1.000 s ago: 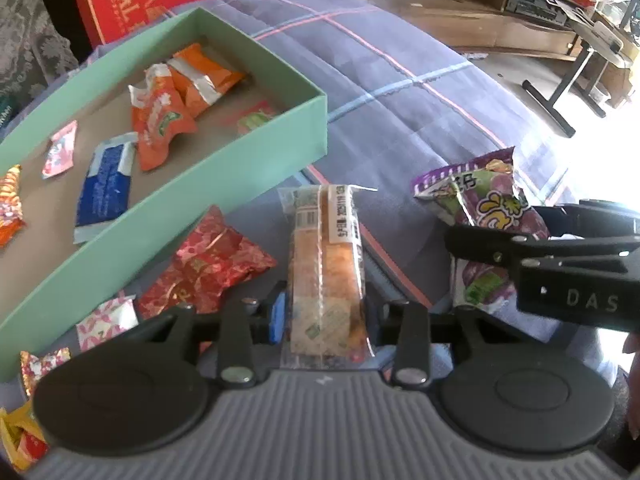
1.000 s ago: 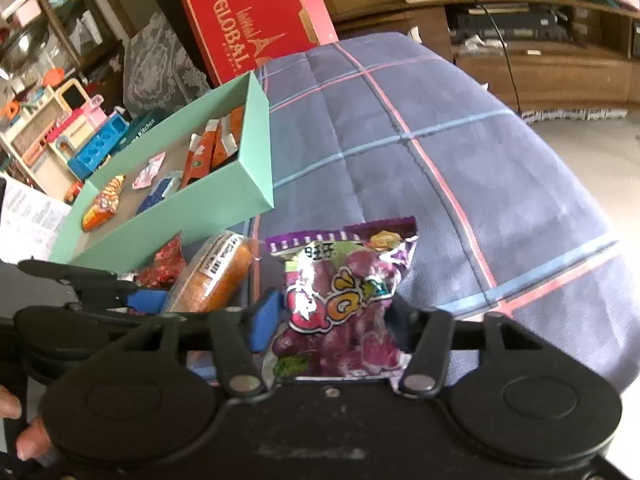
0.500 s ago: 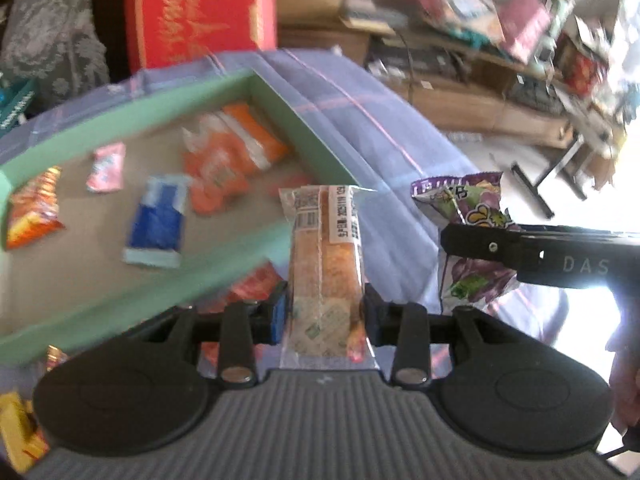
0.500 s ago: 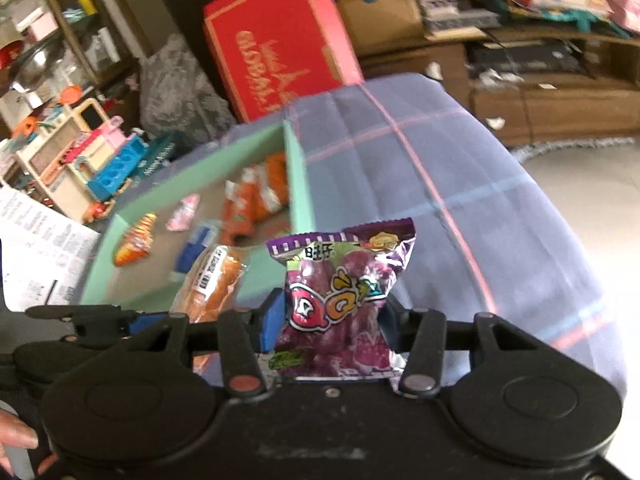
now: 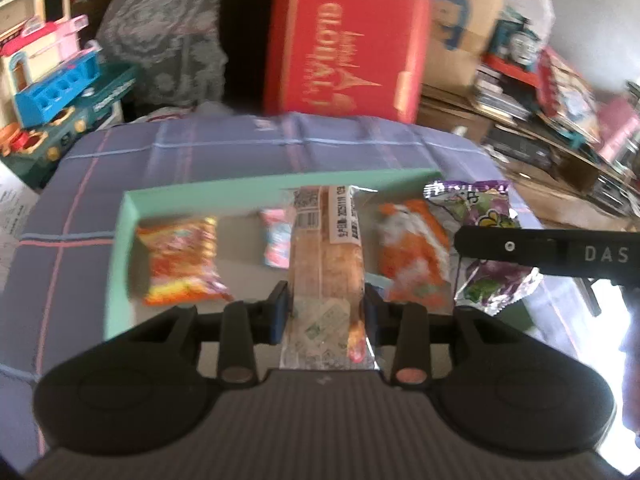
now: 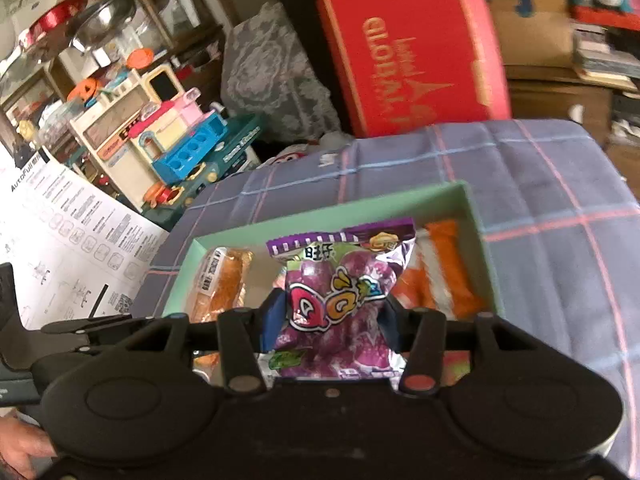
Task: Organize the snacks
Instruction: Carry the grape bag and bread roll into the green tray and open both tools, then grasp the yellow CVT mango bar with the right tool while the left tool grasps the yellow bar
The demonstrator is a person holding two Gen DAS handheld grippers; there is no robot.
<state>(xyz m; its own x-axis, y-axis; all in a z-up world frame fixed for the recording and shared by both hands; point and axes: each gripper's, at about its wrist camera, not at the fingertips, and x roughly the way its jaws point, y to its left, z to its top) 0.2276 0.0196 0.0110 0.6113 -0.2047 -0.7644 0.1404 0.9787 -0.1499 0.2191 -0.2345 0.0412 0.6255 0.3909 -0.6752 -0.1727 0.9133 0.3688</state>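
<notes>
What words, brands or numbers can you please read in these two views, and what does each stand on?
"GLOBAL", sideways: big red cardboard box.
"DAS": black right tool.
"QQ": purple grape sweet bag.
"AutoFull": white printed sheet.
Barcode label on clear-wrapped bread stick: too blurred.
Teal toy box lettering: unreadable.

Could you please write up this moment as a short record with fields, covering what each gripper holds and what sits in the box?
left gripper: shut on the clear-wrapped bread stick, held above the box
right gripper: shut on the purple grape candy bag, also above the box
container: mint-green box on the plaid cloth
inside the box: yellow-red snack pack, pink packet, orange packets
background: red carton
</notes>
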